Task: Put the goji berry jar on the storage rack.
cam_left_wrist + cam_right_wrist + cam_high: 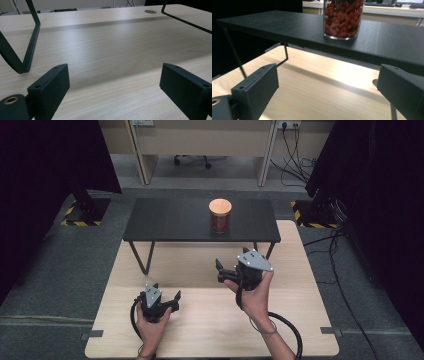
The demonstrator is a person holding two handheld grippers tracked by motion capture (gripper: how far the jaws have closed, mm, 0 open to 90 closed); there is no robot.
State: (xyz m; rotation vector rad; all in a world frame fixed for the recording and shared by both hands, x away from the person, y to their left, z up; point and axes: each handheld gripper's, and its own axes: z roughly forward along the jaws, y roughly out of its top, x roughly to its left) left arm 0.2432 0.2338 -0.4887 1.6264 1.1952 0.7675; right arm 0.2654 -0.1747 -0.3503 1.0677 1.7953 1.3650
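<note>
A glass jar with a round wooden lid stands upright on a low black shelf at the far side of the light wooden table. Through the glass, red pieces fill the jar. My right gripper is raised in front of the shelf, open and empty, with the jar ahead of its jaws. My left gripper stays low over the table, open with nothing between its jaws, and faces the shelf's wire leg.
The shelf stands on thin black wire legs, with a gap beneath it. A cable hole is cut into the tabletop. Beyond the table are a desk, floor cables and two stand bases marked with hazard tape.
</note>
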